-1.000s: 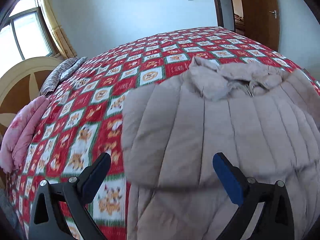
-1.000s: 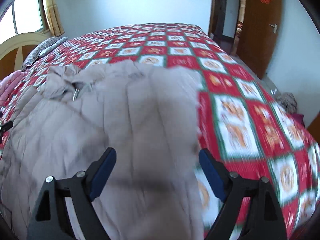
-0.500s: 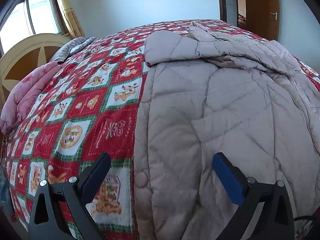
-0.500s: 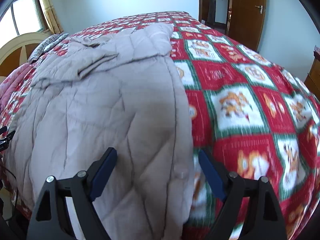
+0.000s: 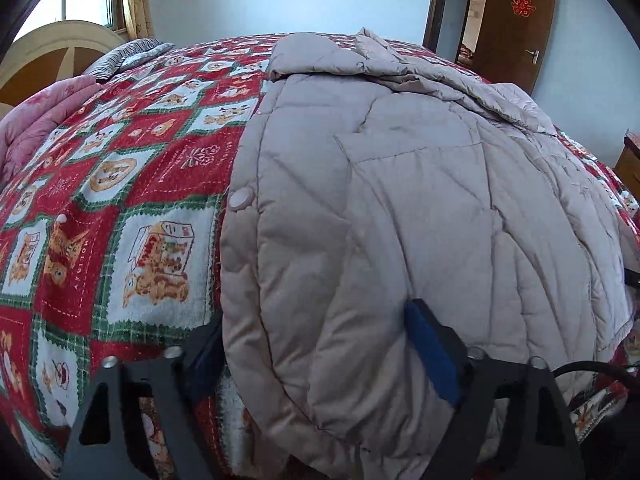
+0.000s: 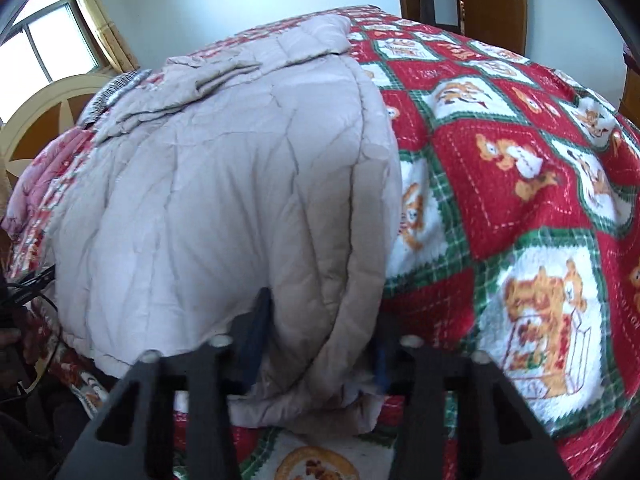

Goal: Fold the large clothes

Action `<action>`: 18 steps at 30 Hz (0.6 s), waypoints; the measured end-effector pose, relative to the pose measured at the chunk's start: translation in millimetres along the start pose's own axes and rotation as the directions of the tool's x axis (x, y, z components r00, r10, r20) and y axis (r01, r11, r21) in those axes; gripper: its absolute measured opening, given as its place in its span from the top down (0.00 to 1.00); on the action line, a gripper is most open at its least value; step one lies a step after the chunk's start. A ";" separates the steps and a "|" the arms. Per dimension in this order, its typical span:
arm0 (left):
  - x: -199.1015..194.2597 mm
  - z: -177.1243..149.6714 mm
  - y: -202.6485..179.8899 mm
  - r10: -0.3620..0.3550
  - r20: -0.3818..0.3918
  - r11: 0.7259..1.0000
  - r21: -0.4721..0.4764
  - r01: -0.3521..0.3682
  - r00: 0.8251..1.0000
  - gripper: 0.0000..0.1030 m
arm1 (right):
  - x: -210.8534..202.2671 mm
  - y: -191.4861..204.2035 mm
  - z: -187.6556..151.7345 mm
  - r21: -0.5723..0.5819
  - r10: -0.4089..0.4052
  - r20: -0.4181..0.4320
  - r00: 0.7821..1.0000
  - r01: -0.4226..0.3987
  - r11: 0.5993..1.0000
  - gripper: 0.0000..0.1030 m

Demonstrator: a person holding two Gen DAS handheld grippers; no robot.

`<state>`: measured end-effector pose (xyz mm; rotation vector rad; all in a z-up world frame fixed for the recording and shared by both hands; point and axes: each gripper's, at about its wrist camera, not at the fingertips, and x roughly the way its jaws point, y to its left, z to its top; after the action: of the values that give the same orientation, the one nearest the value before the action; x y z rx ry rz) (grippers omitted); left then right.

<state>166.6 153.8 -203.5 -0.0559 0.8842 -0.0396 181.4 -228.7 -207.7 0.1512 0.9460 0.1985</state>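
A beige quilted coat (image 5: 400, 200) lies flat on the bed, collar and hood at the far end and hem toward me. My left gripper (image 5: 316, 344) is at the hem's left corner. Its jaws are closing on the puffy fabric: one blue pad (image 5: 430, 356) digs into the top and the other finger is tucked at the coat's edge. In the right wrist view the coat (image 6: 220, 200) hangs a little over the bed's near edge. My right gripper (image 6: 319, 344) is closing too, with the hem's right corner bunched tightly between its pads.
A red, white and green patterned blanket (image 5: 120, 184) covers the whole bed. A pink quilt (image 5: 36, 120) and a striped pillow (image 5: 128, 54) lie by the curved headboard (image 5: 52, 48) at the left. A brown door (image 5: 516, 20) stands at the far right. A black cable (image 5: 592, 372) hangs near the hem.
Both grippers pulled back from the coat's collar end to its near hem and dropped lower. Their wide-open jaws have narrowed onto the hem corners, the right more than the left.
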 end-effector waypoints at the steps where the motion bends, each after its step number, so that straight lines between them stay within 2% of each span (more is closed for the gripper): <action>1: -2.5 0.5 -4.4 0.002 0.003 1.000 0.026 -0.002 1.000 0.41 | -2.0 3.3 0.2 -0.011 0.006 0.010 1.000 -0.006 1.000 0.76; 2: -5.4 0.9 -8.5 -0.010 0.006 0.999 0.054 0.009 1.000 0.62 | -4.8 6.9 0.4 -0.024 0.004 0.024 1.000 -0.003 1.000 0.81; 3: -9.6 1.6 -12.9 -0.014 0.012 0.997 0.077 0.013 1.000 0.72 | -7.8 9.5 0.1 -0.033 0.004 0.038 0.999 -0.002 0.999 0.83; 6: -23.8 4.9 -19.3 0.030 0.035 0.991 0.132 -0.035 0.999 0.82 | -22.0 11.9 0.1 -0.031 0.025 0.090 0.996 -0.022 0.999 0.86; 11: -72.7 23.1 -14.2 0.002 0.130 0.990 0.141 -0.020 0.992 0.85 | -60.2 14.8 7.5 -0.034 0.070 0.202 0.977 -0.064 0.997 0.88; 18: -154.5 43.5 -17.5 -0.088 0.260 0.982 0.183 0.040 0.962 0.87 | -120.5 24.1 17.4 -0.066 0.123 0.341 0.932 -0.106 0.992 0.89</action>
<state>102.2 146.7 -55.6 0.0743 0.6054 -0.1671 124.6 -234.2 -97.5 0.1914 0.5820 0.2917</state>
